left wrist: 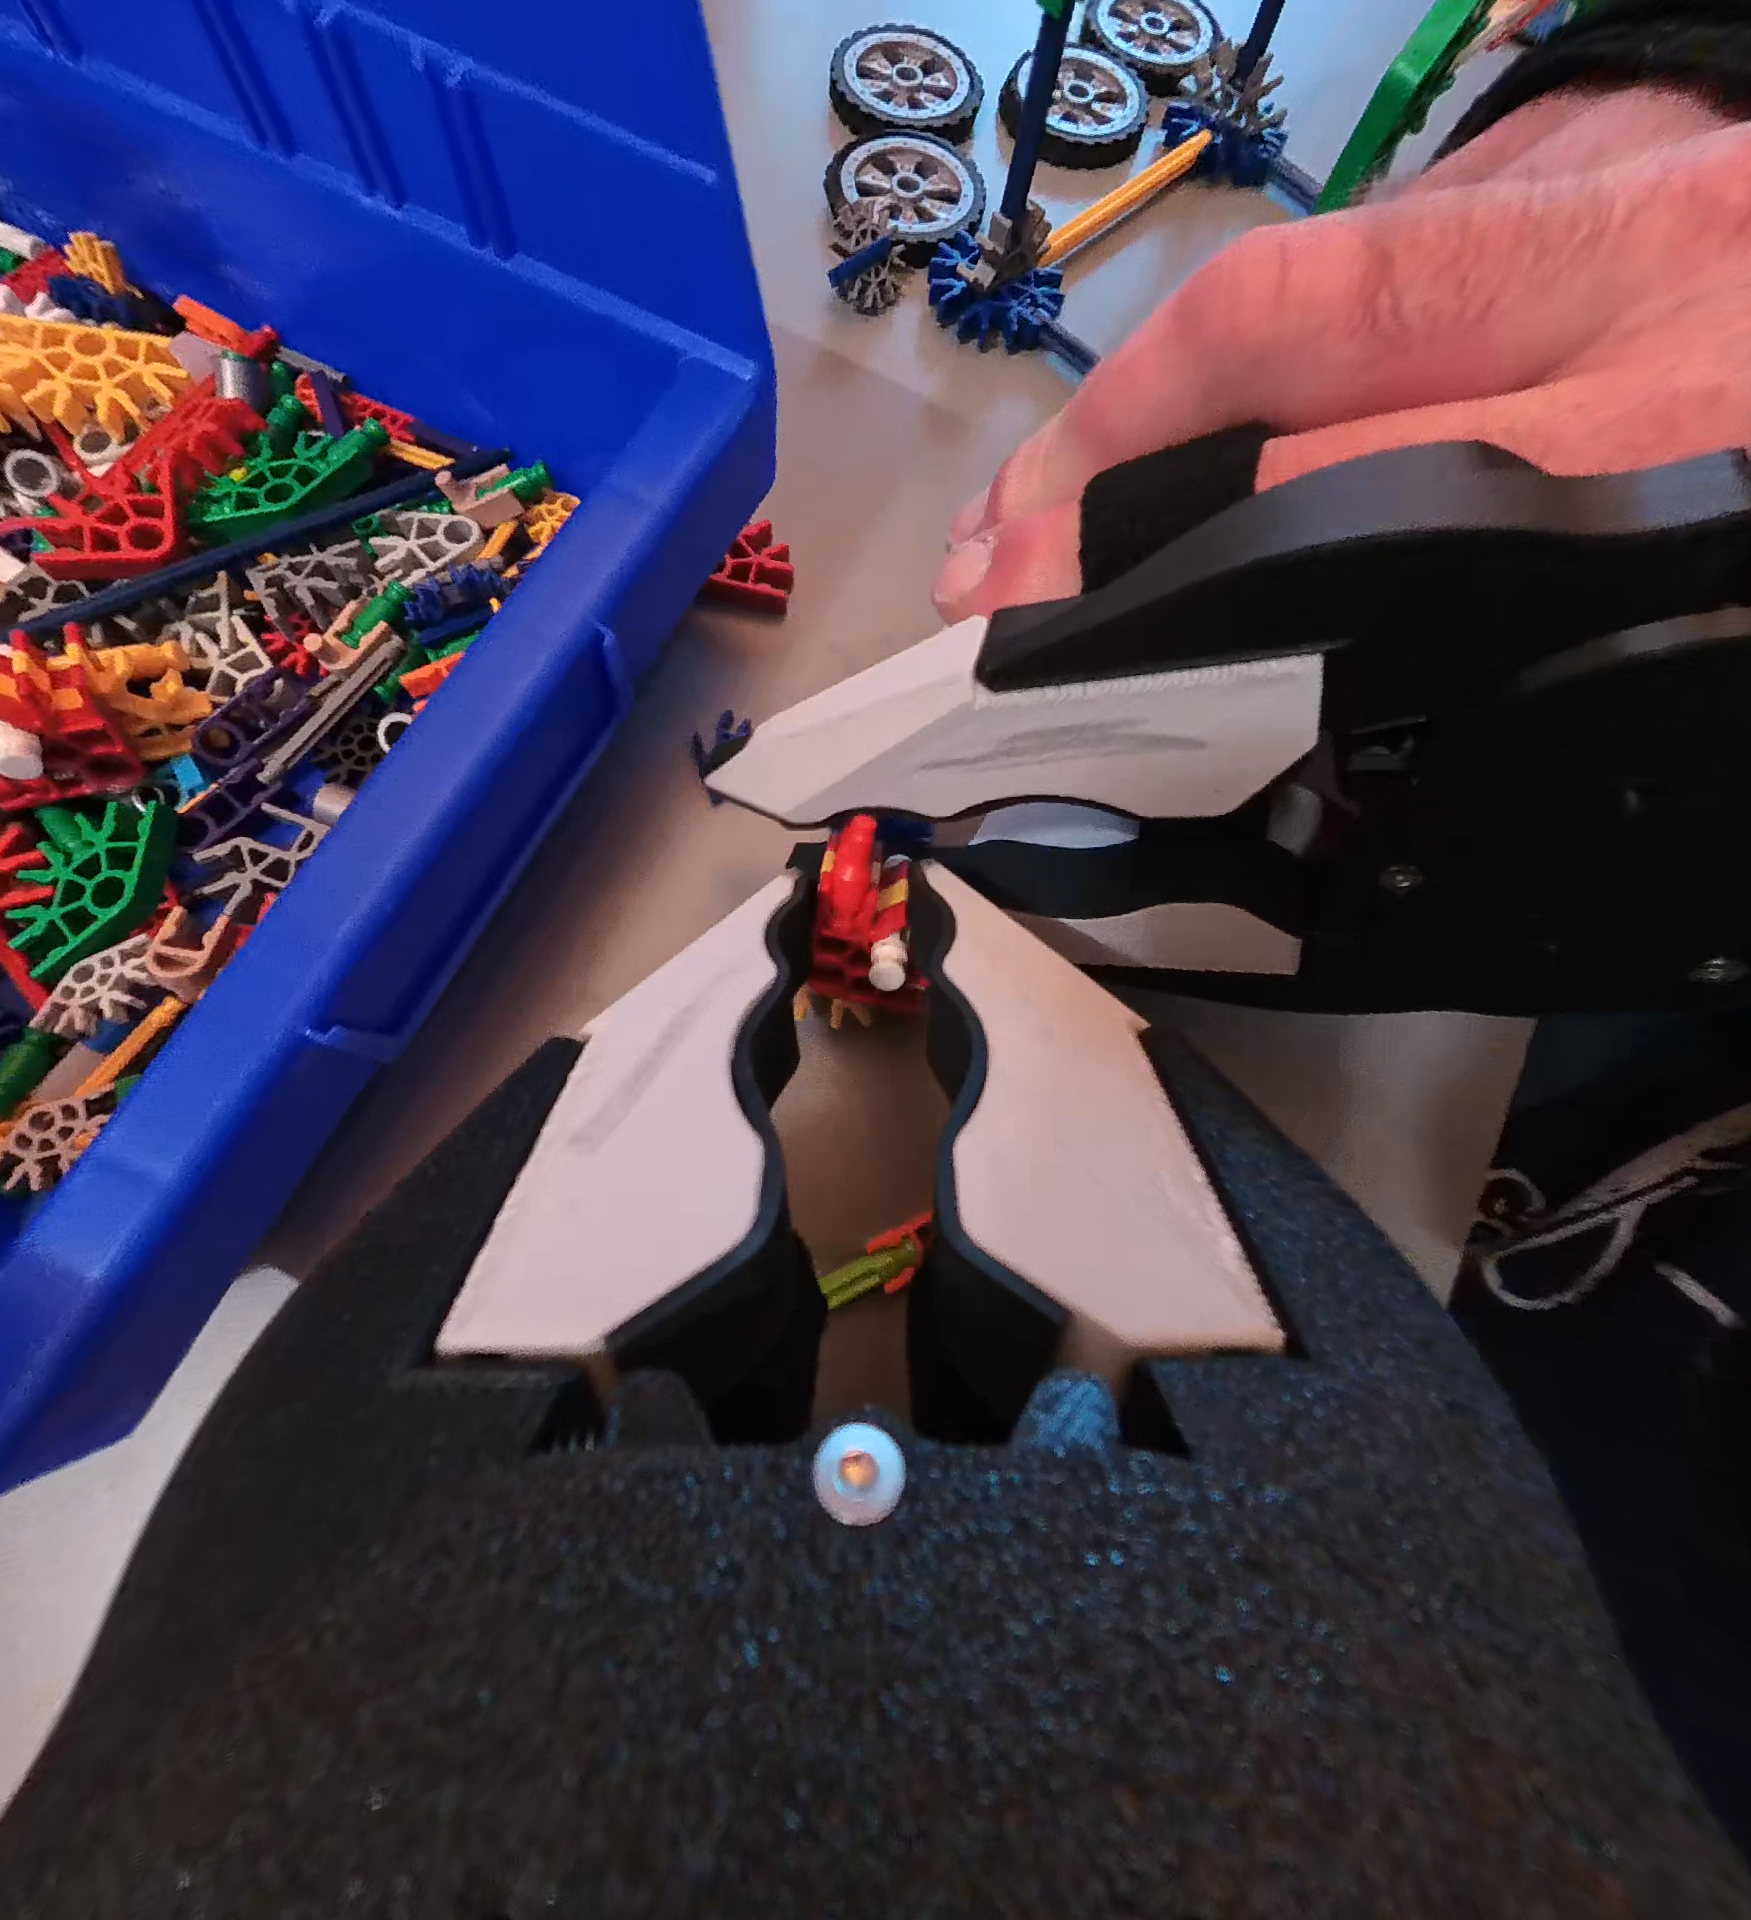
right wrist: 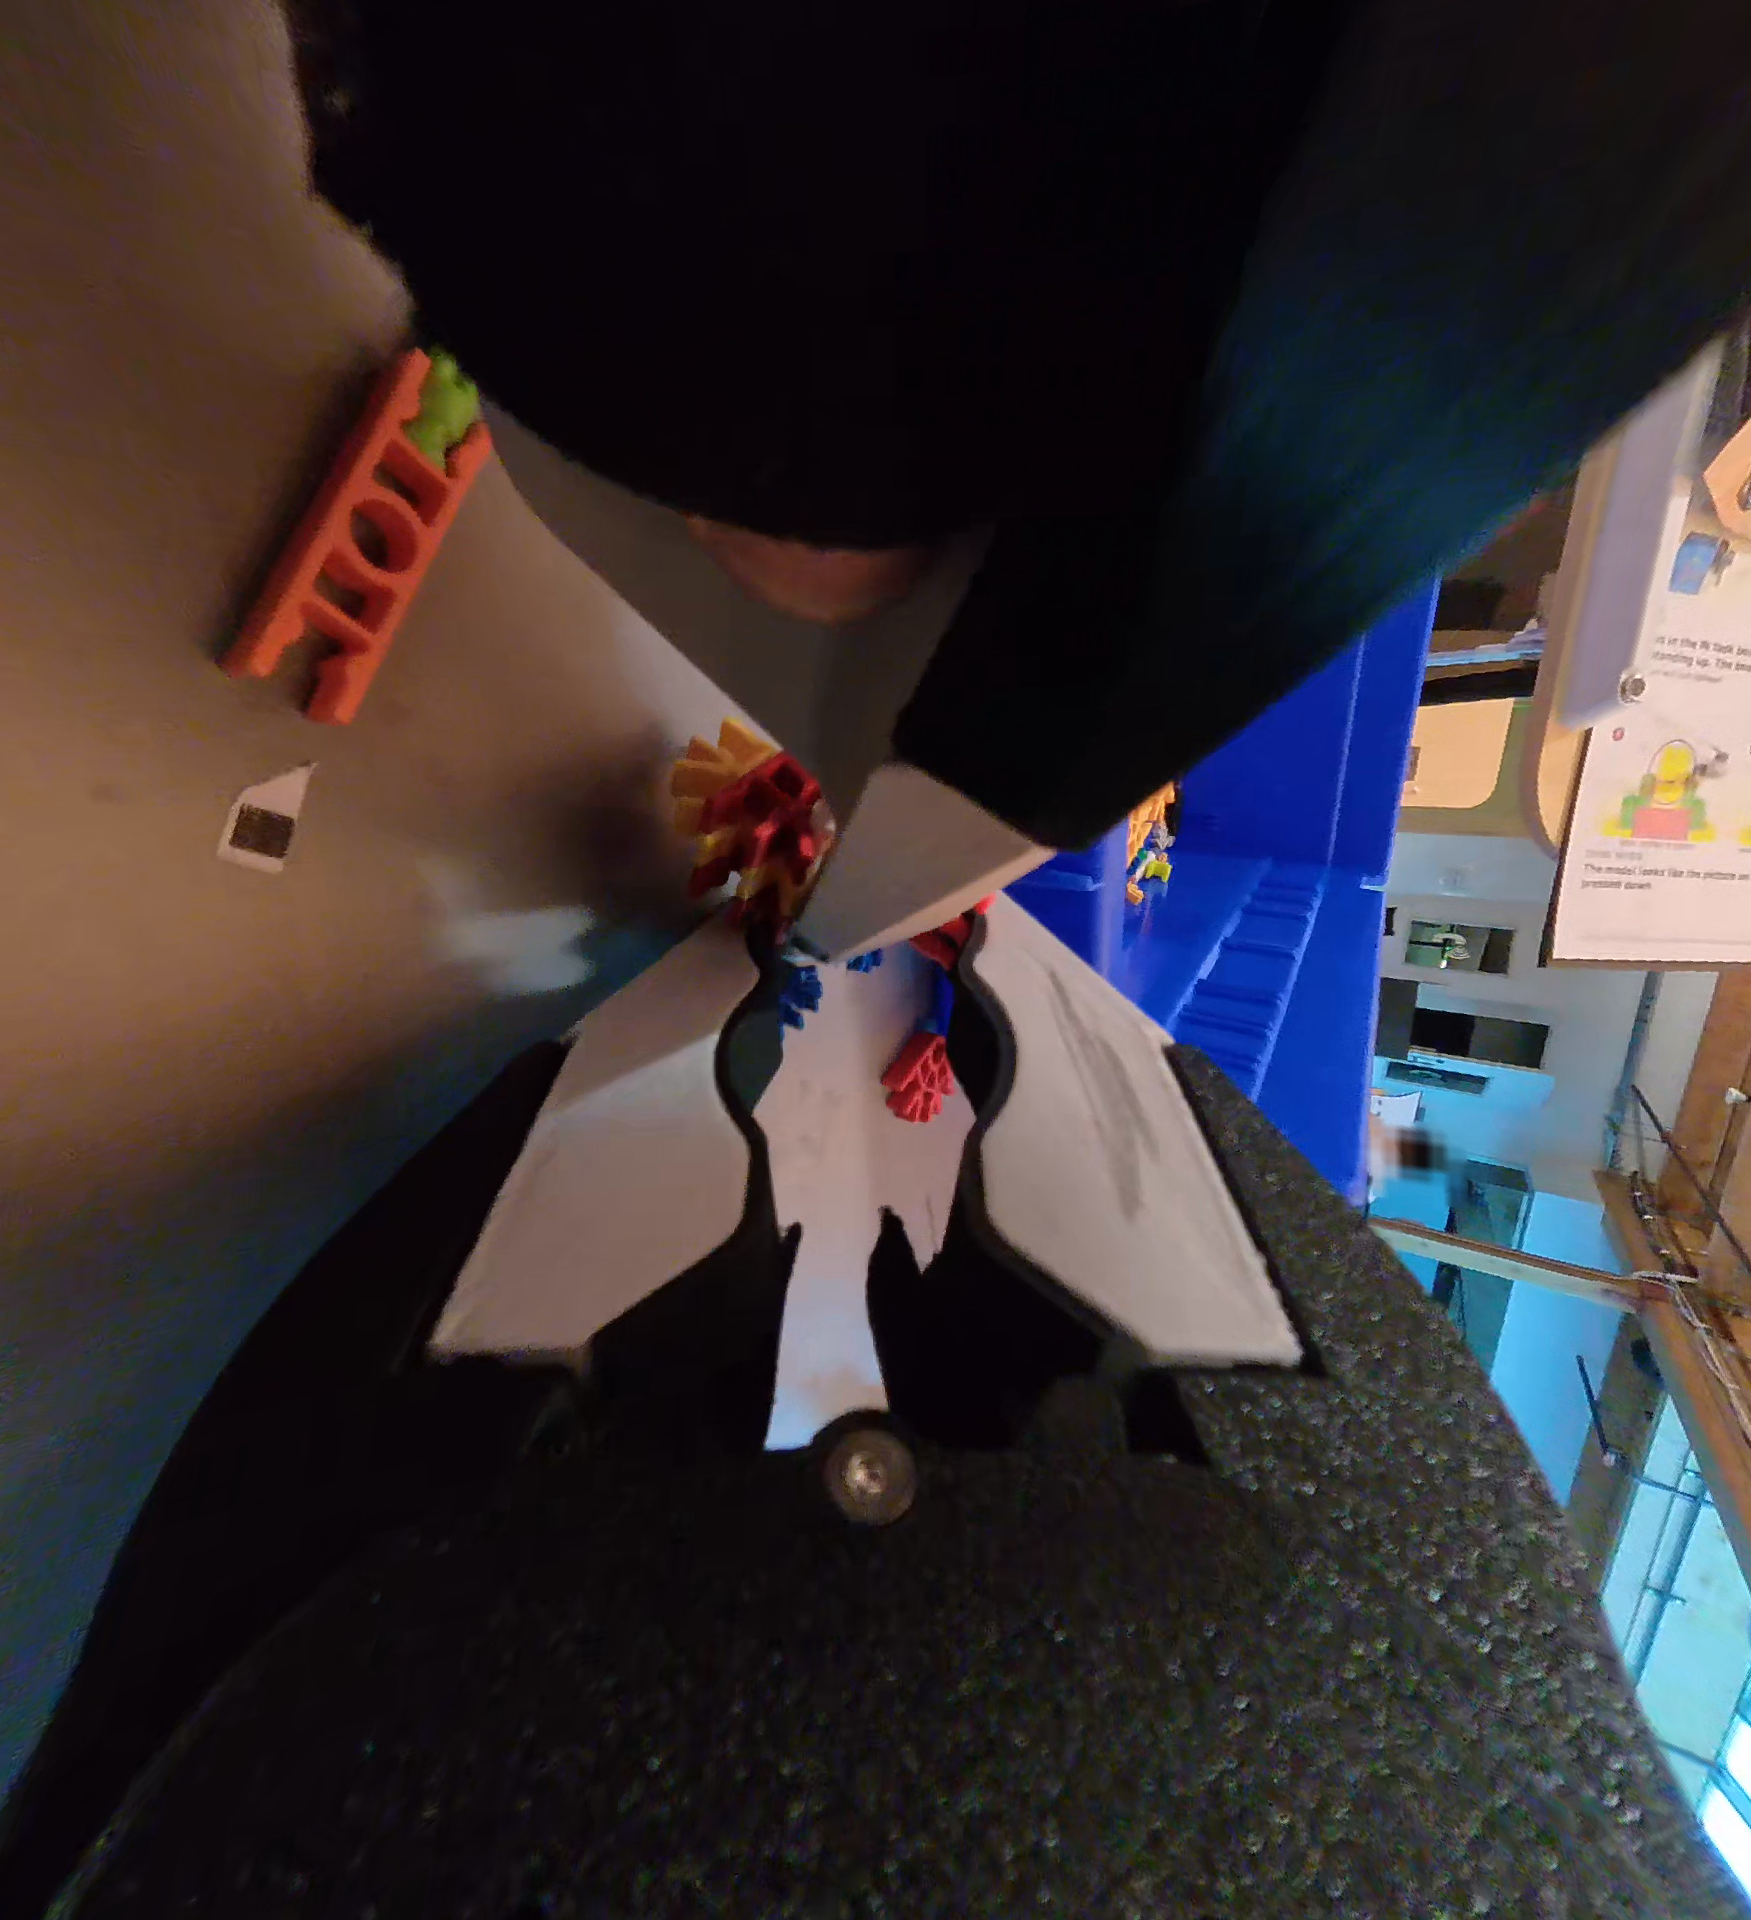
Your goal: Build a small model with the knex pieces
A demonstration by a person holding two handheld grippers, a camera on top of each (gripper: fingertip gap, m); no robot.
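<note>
A blue plastic bin (left wrist: pixel 497 343), heaped with loose construction-toy rods and connectors (left wrist: pixel 123 644), fills the left of the left wrist view on a pale worktop (left wrist: pixel 881 436). A bare hand (left wrist: pixel 1390 343) in a dark sleeve reaches in from the right, holding the right gripper (left wrist: pixel 746 790) level, its white fingers (left wrist: pixel 954 727) crossing just over the tips of the left gripper (left wrist: pixel 855 883). The left gripper's jaws are clenched on a small red-and-yellow connector cluster (left wrist: pixel 866 925) with a white peg, held between the tips above the worktop. In the right wrist view, the right gripper's (right wrist: pixel 866 940) jaws are nearly closed; whether they grip the small blue connector (right wrist: pixel 798 992) at their tips cannot be told. Beyond stand grey-spoked toy wheels (left wrist: pixel 907 78) and a rod frame (left wrist: pixel 1037 208). A red connector (left wrist: pixel 751 566) lies beside the bin.
</note>
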